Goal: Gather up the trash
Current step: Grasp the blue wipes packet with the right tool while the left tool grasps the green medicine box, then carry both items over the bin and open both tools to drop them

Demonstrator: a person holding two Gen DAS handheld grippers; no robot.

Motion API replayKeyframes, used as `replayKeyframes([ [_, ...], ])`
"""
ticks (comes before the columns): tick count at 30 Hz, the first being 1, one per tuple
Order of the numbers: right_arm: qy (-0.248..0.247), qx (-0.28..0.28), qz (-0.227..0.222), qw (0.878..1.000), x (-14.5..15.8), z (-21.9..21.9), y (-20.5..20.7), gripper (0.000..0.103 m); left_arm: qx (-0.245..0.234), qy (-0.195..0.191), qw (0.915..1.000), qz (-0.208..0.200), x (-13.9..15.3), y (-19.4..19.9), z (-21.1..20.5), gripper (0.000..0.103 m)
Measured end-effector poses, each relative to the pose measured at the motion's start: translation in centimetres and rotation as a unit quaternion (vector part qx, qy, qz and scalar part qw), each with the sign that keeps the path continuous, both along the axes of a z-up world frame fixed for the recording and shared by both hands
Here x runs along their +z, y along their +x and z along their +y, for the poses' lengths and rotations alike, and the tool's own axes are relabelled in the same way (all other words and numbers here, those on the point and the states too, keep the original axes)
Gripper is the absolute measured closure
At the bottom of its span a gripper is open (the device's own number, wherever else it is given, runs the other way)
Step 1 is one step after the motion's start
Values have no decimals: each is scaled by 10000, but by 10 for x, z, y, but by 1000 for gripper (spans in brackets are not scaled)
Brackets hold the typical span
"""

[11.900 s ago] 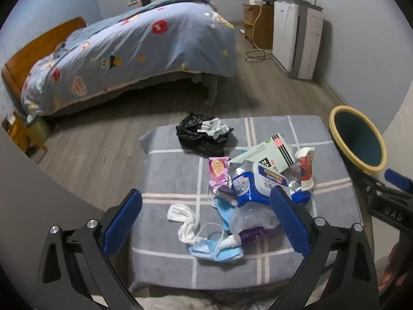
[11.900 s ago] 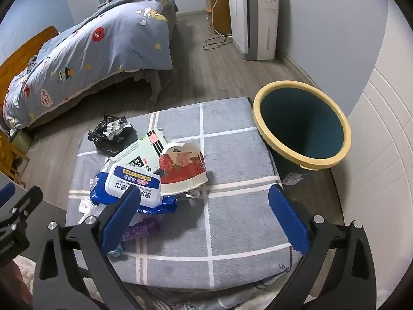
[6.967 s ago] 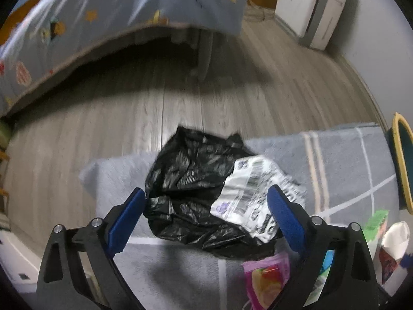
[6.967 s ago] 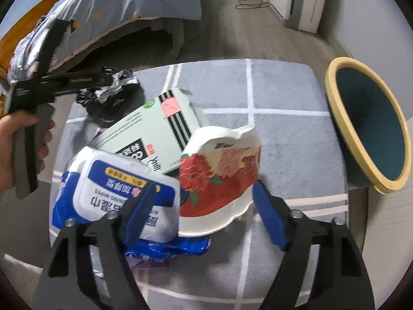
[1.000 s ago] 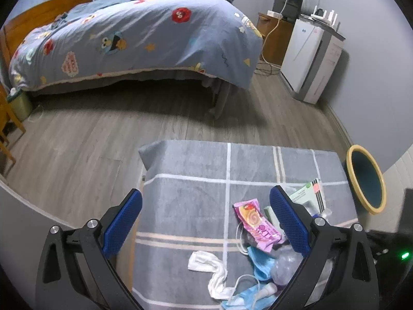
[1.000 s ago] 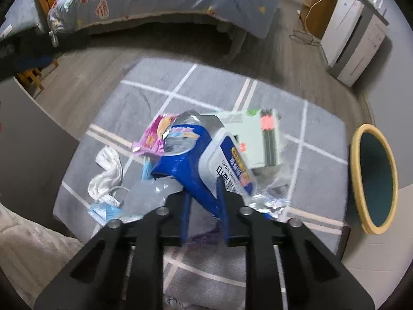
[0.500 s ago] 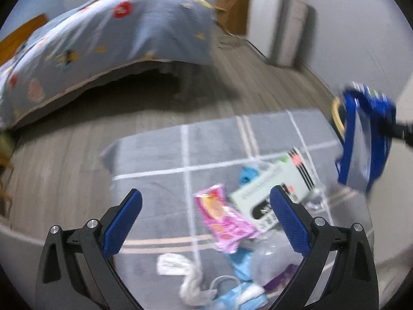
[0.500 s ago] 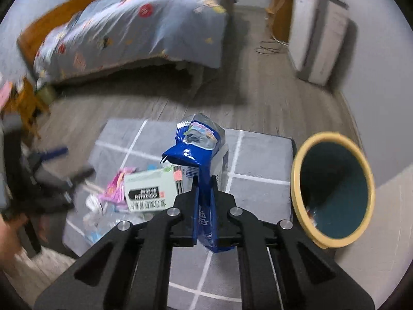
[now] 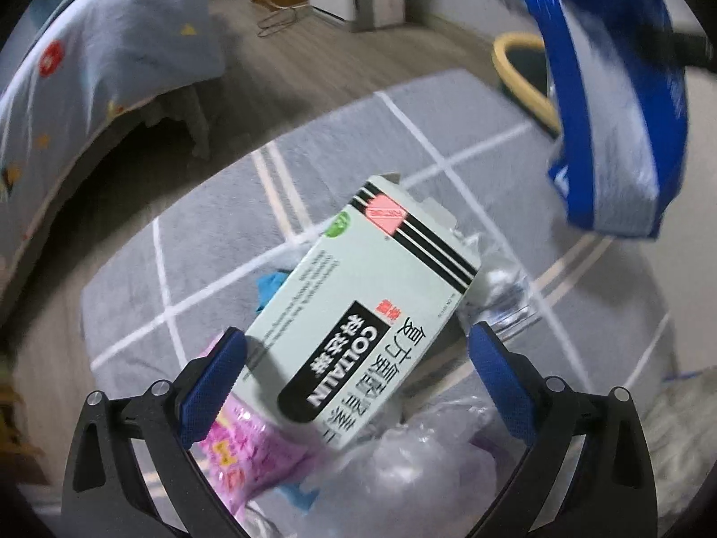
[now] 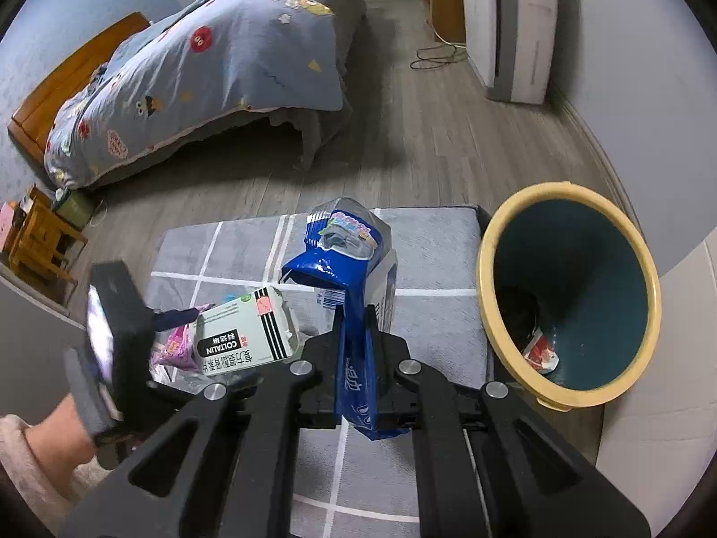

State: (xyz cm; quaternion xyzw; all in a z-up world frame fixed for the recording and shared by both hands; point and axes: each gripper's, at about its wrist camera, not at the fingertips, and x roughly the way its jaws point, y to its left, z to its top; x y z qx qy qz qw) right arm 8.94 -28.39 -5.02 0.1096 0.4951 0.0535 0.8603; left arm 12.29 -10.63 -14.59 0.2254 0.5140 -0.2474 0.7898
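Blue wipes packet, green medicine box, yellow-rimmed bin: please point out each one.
blue wipes packet [image 10: 347,264], right wrist view, crumpled upper part.
green medicine box [image 9: 372,309], left wrist view, printed face.
yellow-rimmed bin [image 10: 486,242], right wrist view, left rim.

A crumpled blue wipes pack [image 10: 354,314] hangs above the grey checked cushion's [image 10: 430,242] right edge, beside the yellow-rimmed bin [image 10: 569,296]. A pale green box [image 9: 372,314] lies tilted on the remaining litter.
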Motion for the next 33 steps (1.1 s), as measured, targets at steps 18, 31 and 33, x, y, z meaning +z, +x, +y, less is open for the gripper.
replayKeyframes([
  [18, -21, 74, 24, 10000, -4, 0, 2, 96, -203, 275, 9982, -502, 18, 3, 1, 57],
  [31, -43, -50, -70, 10000, 2, -9, 1, 96, 532, -795, 9922, -797, 84, 22, 37, 82],
  [33, -14, -88, -94, 9999, 3, -12, 1, 96, 562, -981, 9904, -800, 96, 21, 36, 82],
])
